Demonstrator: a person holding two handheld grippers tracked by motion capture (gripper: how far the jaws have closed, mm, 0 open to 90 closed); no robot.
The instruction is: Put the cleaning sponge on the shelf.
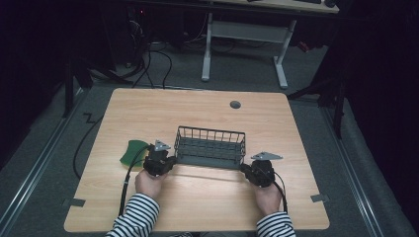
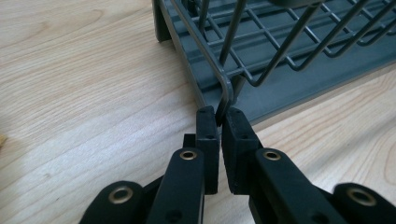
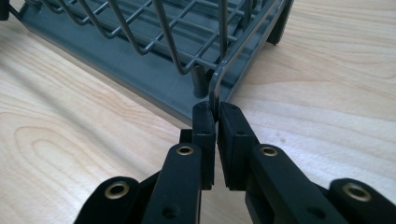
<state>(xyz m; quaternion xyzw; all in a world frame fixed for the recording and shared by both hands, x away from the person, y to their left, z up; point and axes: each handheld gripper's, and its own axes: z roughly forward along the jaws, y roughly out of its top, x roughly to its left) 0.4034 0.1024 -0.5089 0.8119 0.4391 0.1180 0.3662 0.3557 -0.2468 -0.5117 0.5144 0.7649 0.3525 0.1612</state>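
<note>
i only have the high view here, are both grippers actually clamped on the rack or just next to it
Observer: In the left gripper view, the left gripper is shut on the wire rack, its jaws pinching the corner wire.
Operator: and the right one
Observer: Same: the right gripper pinches the rack's other near corner wire.
Operator: is the rack lifted
Observer: Not visibly. In both gripper views its grey base tray appears to sit on the table.
</note>
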